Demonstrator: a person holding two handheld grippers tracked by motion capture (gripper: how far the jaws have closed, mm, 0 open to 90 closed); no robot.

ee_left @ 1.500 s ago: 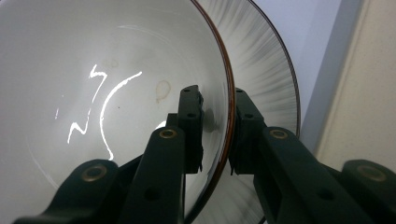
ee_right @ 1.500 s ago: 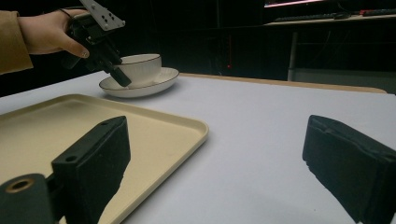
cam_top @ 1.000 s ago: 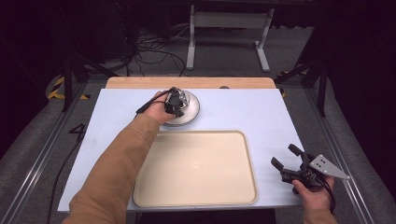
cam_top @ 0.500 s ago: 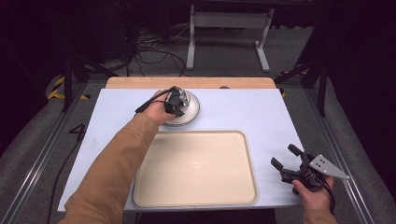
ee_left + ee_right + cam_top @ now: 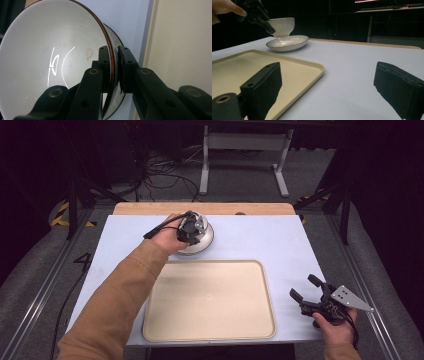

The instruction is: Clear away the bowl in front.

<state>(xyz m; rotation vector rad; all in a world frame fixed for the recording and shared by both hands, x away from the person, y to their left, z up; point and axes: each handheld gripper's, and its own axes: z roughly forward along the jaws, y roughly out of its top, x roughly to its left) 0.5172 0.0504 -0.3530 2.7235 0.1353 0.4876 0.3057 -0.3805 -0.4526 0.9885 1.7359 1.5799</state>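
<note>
Bowl pinched by its rim, just clear of the plate

The left tool has its jaws clamped on the rim of the white bowl, one pad inside and one outside, which is pretty much the only grip you get on a thin wall like that. In the right gripper view the bowl hangs tilted just above the shallow plate at the far side of the worktop, not resting on it. My guess is it's headed for the cream tray sitting right in front, bare and ready. The right tool waits off by the near right corner, jaws wide apart and holding nothing, keeping out of the way.
</note>
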